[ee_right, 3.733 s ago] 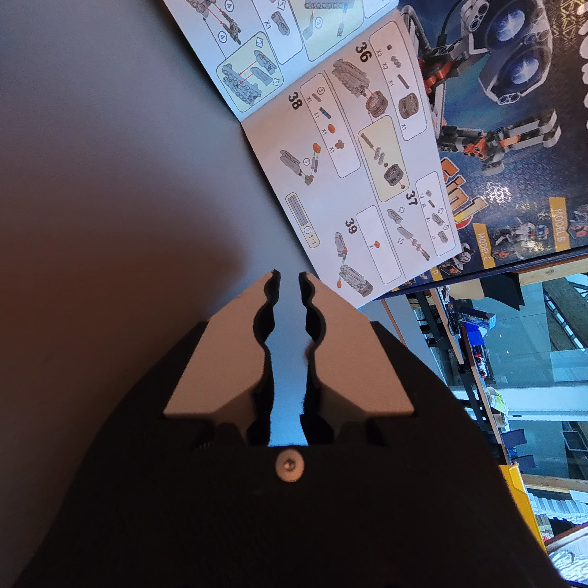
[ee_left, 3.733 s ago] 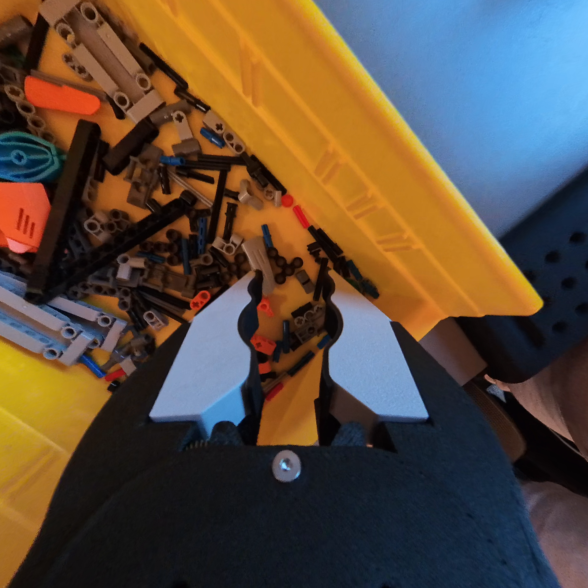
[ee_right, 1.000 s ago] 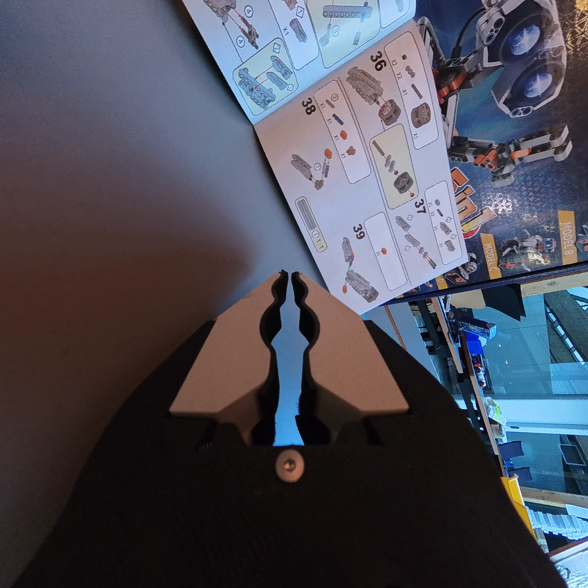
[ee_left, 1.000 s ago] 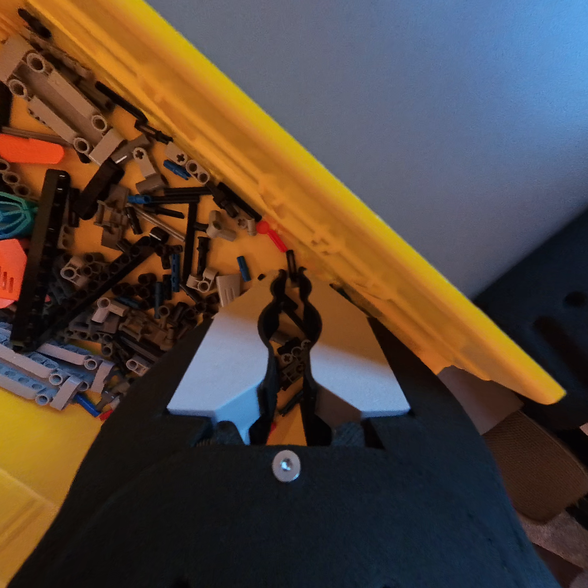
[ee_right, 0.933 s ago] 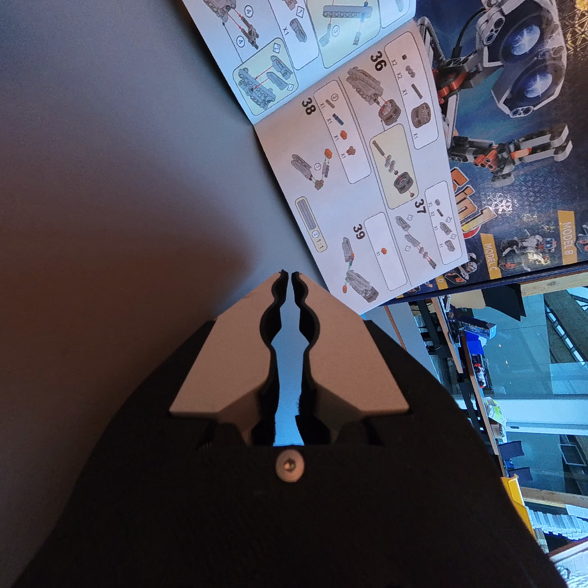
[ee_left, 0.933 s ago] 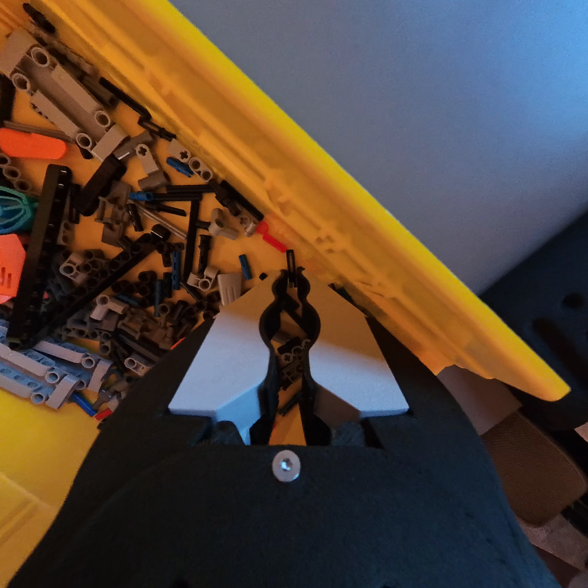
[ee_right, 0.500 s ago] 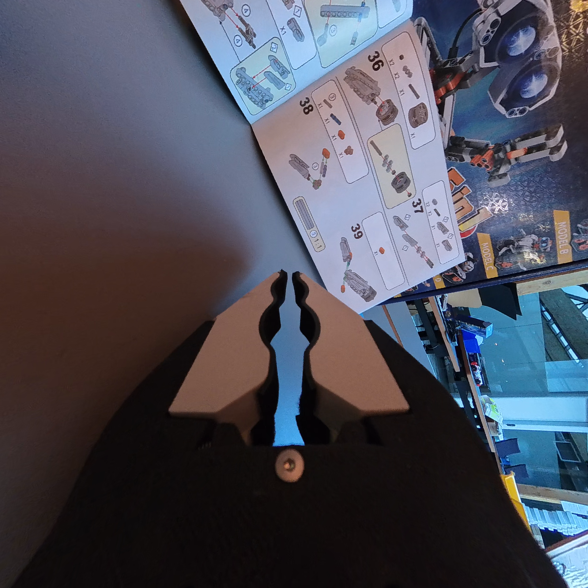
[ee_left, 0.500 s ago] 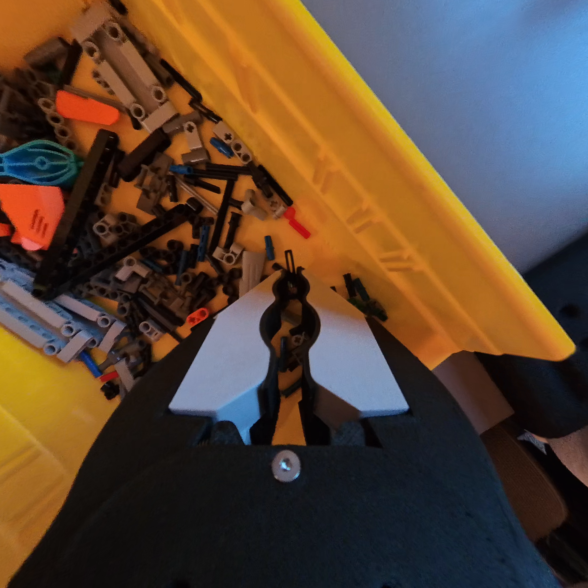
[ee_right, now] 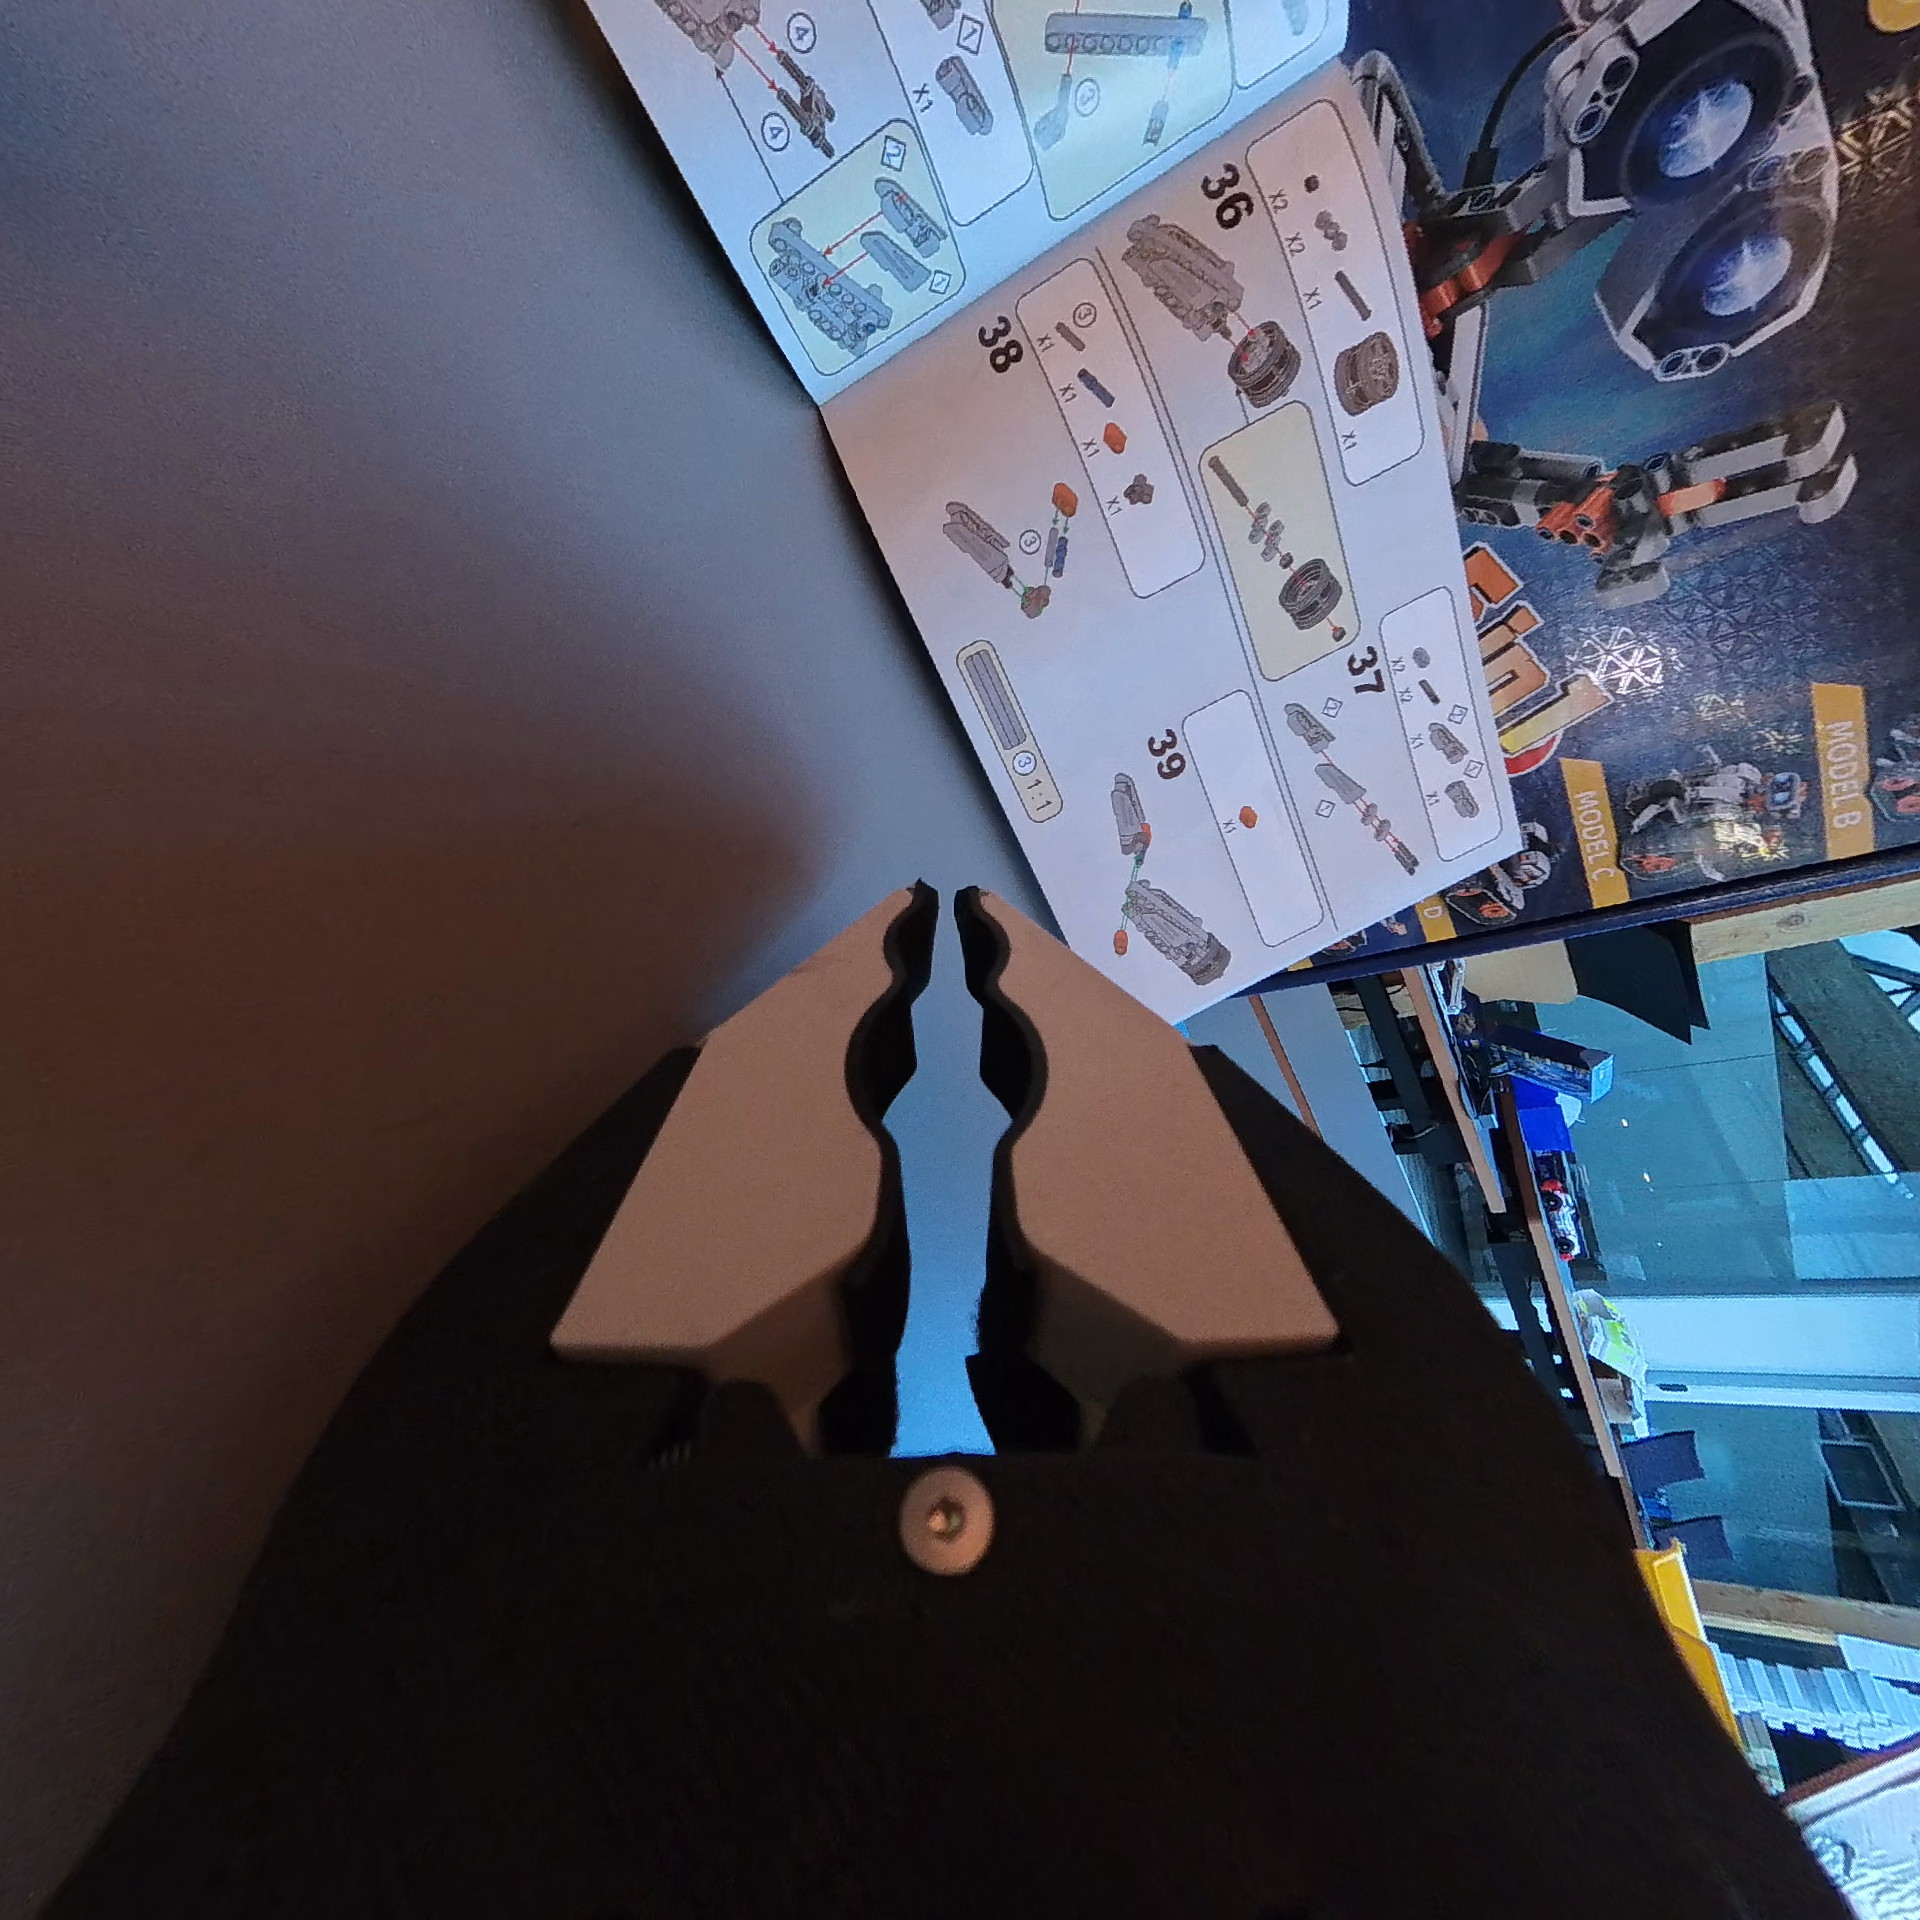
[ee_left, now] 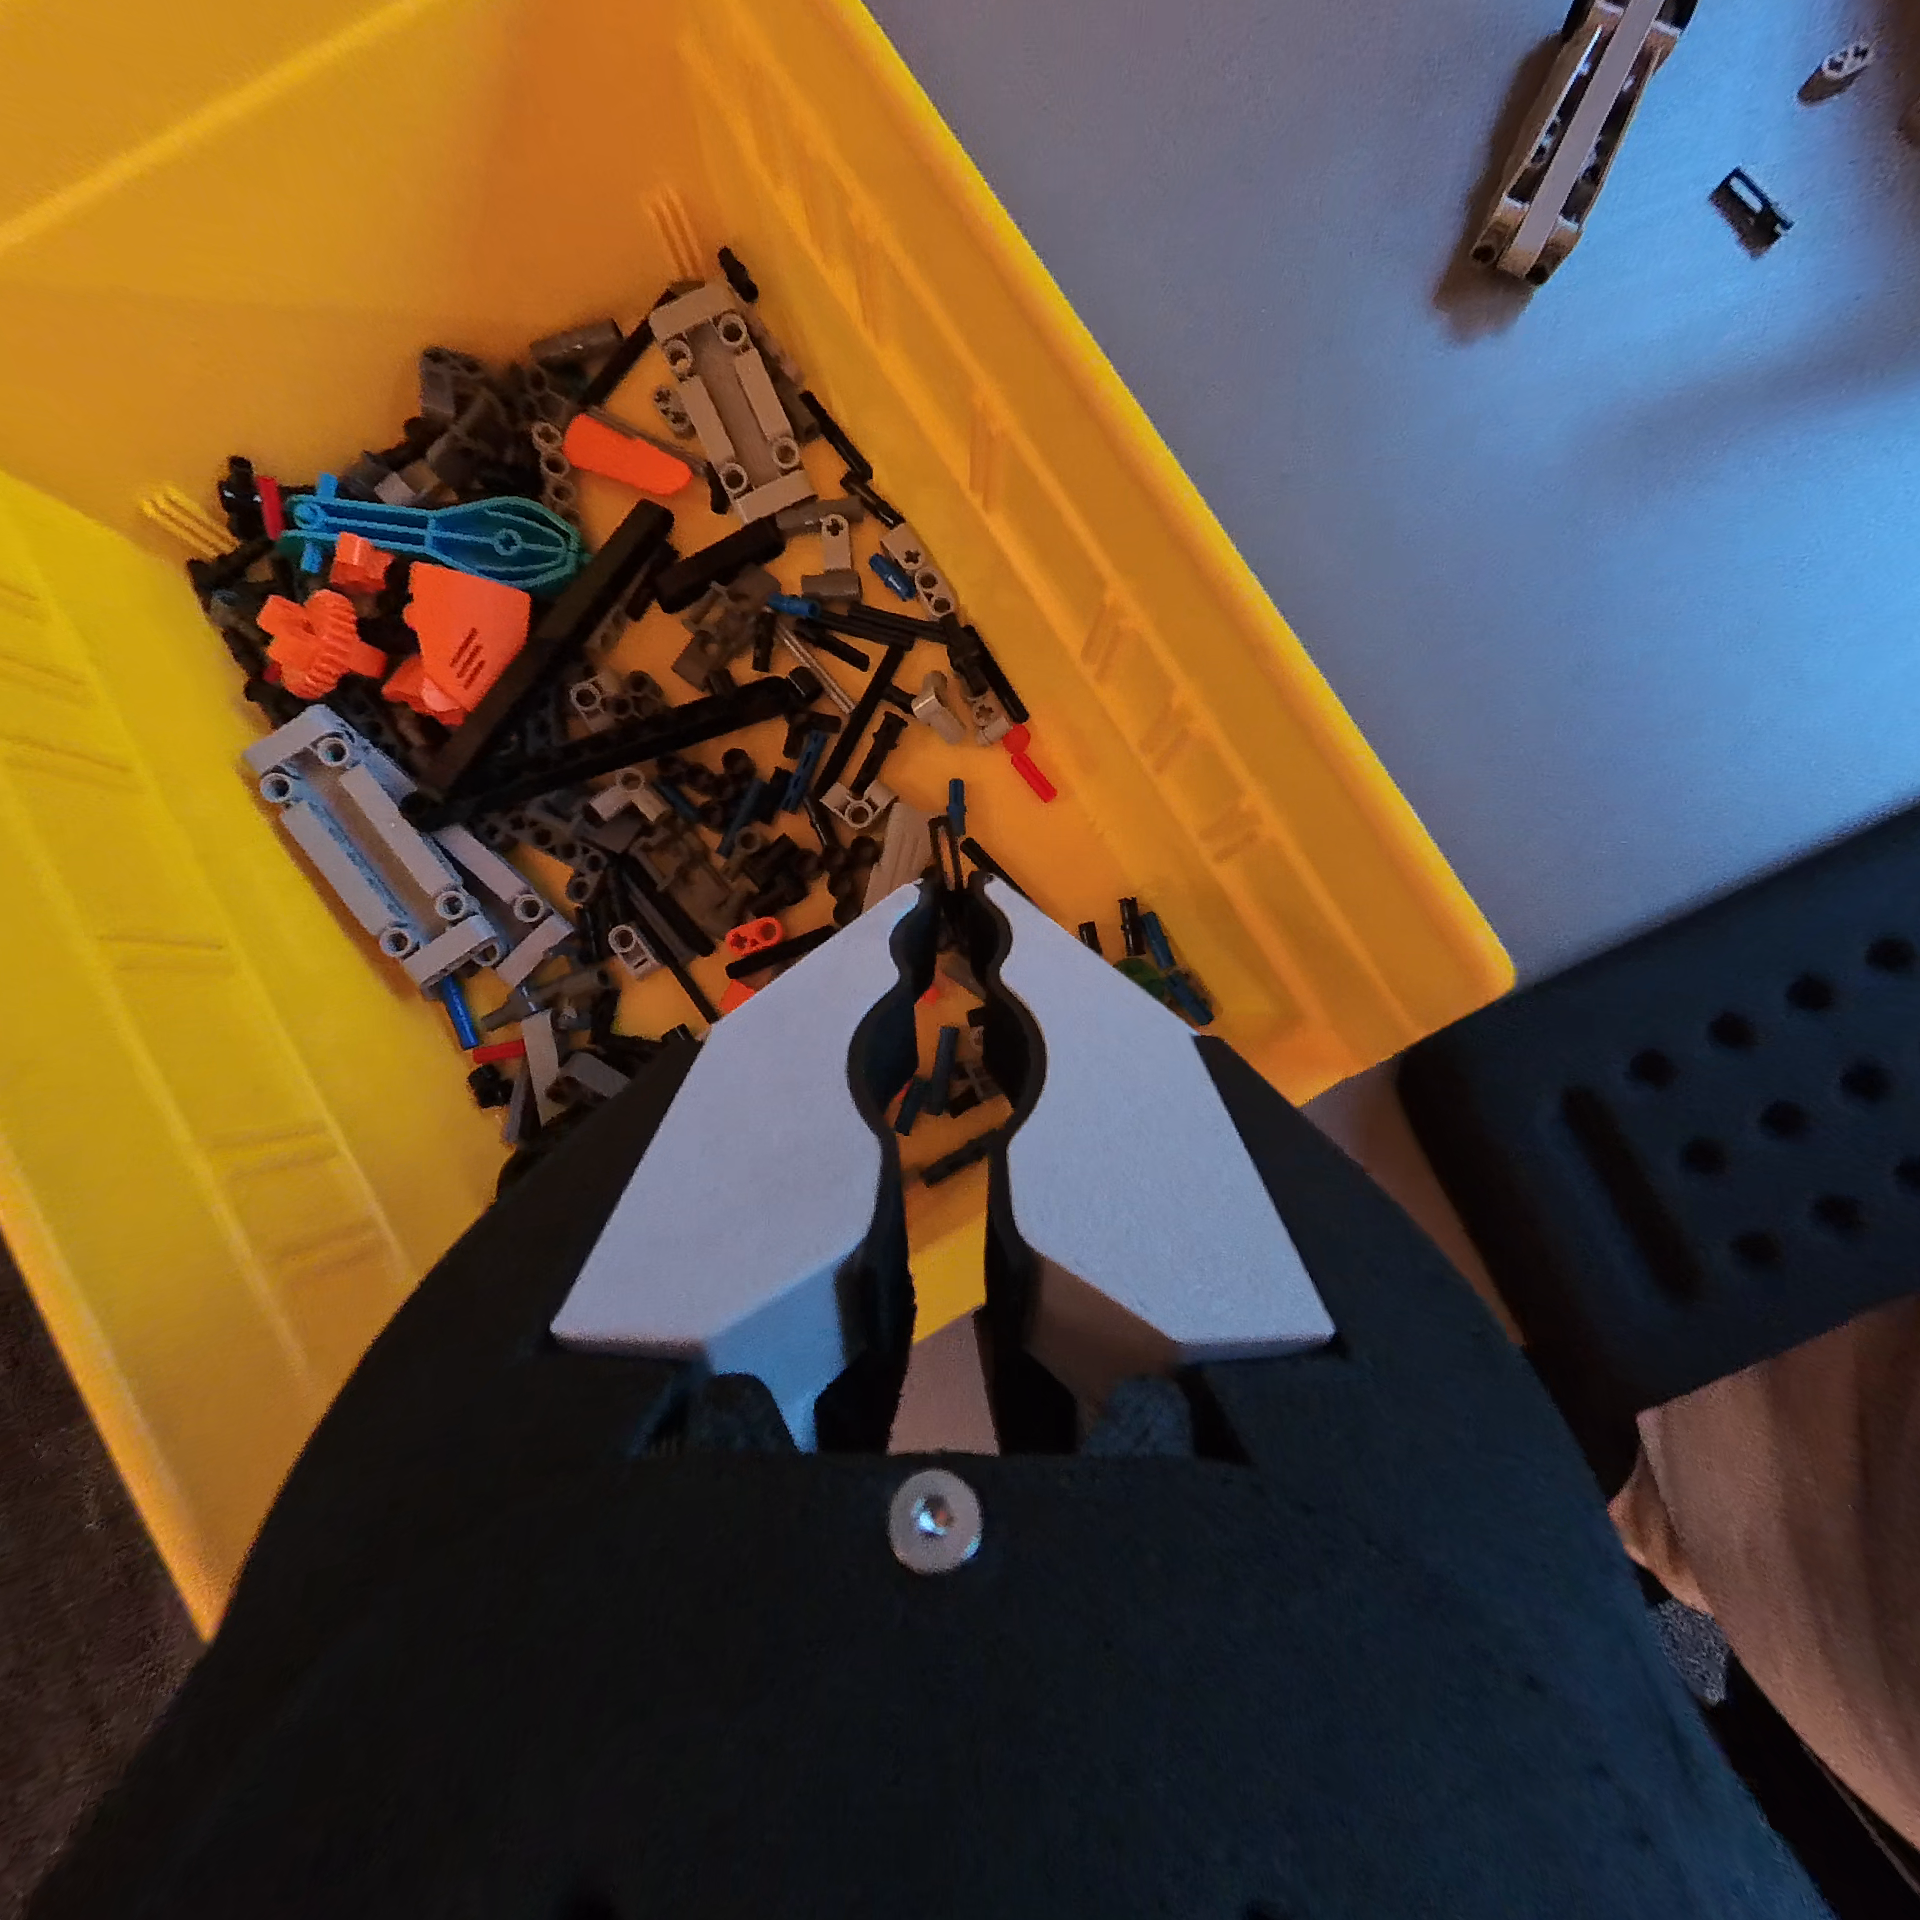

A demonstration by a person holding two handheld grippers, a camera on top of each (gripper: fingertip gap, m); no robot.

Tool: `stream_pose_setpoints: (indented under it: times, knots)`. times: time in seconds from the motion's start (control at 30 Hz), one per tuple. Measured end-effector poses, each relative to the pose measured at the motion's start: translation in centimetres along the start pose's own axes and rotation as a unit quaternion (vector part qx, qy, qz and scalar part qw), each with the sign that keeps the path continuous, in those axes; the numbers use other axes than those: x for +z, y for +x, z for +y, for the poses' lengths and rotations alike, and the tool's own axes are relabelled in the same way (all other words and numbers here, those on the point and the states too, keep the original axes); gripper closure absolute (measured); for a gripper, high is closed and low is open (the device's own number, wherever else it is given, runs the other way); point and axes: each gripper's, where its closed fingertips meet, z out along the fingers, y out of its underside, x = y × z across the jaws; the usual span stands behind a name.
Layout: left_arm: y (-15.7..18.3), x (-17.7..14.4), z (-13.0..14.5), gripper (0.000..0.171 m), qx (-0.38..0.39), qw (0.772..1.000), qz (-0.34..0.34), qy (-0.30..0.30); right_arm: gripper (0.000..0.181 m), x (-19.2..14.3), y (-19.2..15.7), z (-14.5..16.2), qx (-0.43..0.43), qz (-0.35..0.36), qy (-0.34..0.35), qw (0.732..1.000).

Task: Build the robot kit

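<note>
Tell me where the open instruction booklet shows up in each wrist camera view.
Left wrist view: not in it; the left gripper, shut on a thin black pin, is above the yellow bin.
Right wrist view: instruction booklet upper centre, beyond the right gripper.
Shared landmark: the grey tabletop.

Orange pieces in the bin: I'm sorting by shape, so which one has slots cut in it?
The wedge-shaped orange panel, below the teal paddle; three dark slots mark its face.

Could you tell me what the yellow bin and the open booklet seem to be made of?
The bin looks like moulded plastic, smooth and slightly glossy, with ribs in its wall. The booklet looks like thin printed paper with a soft sheen, creased at its fold.
</note>
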Motion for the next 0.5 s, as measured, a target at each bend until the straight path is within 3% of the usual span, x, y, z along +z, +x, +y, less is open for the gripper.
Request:
stream_pose_setpoints:
  times: [0.5]
  knots:
    - [0.5,-1.4,-1.8,0.169,-0.024,0.999,-0.006,0.043,0.178,0.0,0.0,0.0,0.001,0.000,0.000,1.000]
